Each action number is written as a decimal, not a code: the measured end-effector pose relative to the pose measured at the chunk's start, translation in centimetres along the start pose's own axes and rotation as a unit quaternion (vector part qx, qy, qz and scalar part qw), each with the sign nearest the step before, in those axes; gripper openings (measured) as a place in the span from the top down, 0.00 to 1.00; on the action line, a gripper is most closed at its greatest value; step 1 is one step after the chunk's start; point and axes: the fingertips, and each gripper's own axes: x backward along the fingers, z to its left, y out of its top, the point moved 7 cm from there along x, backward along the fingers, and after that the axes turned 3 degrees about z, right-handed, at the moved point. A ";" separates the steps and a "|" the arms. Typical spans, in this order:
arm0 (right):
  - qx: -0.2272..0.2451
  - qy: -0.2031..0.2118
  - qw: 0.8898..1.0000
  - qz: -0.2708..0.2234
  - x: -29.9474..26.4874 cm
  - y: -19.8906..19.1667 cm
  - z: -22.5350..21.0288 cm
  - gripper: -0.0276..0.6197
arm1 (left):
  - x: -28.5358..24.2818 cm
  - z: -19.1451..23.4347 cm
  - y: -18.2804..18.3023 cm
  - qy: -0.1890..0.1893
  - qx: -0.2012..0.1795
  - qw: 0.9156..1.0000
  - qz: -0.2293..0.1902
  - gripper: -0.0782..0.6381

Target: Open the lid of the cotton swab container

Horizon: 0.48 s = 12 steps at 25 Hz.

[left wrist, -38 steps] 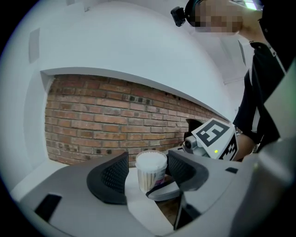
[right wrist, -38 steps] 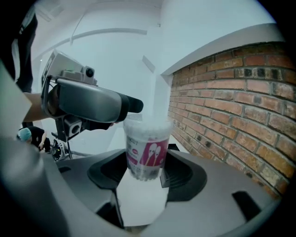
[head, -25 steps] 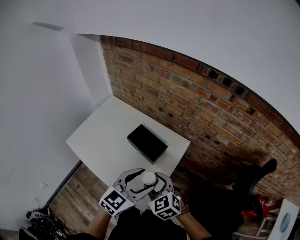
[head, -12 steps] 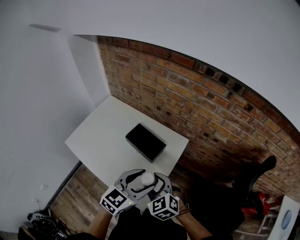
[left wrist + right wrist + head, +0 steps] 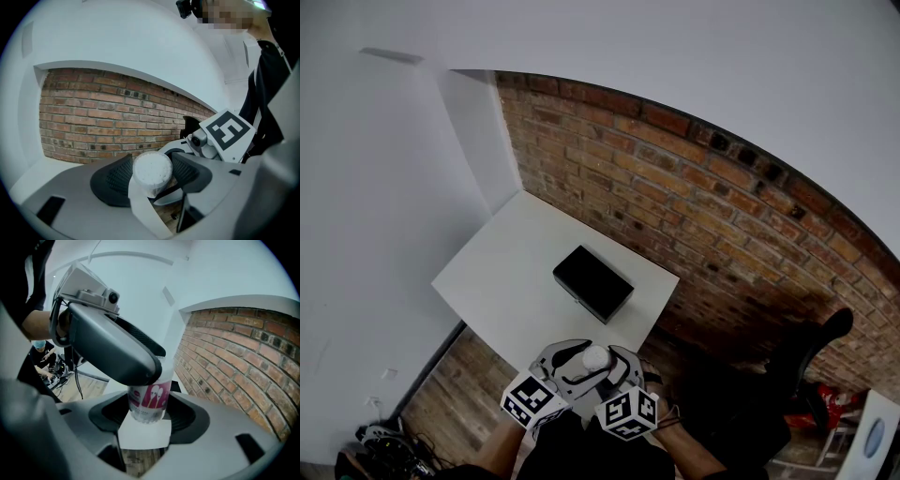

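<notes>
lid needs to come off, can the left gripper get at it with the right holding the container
Probably yes: the left gripper is shut on the lid, while the right gripper grips the container lower down, leaving the top clear.

Clear cylindrical cotton swab container [image 5: 149, 401] — pink label, white round top, upright, held aloft

Soft, even light throughout, with heavy fisheye bending at edges.

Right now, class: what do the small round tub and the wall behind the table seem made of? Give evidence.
Small round clear tub: probably glossy transparent plastic, see-through below its pink label. Red wall: rough matt brick, pale mortar lines showing.
</notes>
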 end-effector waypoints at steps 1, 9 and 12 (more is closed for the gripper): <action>0.000 0.000 1.000 -0.001 0.0 0.0 0.1 0.55 | 0.1 0.0 0.0 0.000 0.000 1.000 0.001 0.51; -0.002 0.003 1.000 -0.009 0.1 0.3 0.7 0.55 | 0.8 -0.1 -0.2 0.004 -0.003 1.000 0.003 0.51; 0.001 0.004 1.000 -0.011 0.1 0.4 0.8 0.55 | 1.0 -0.1 -0.2 0.001 0.000 1.000 0.002 0.51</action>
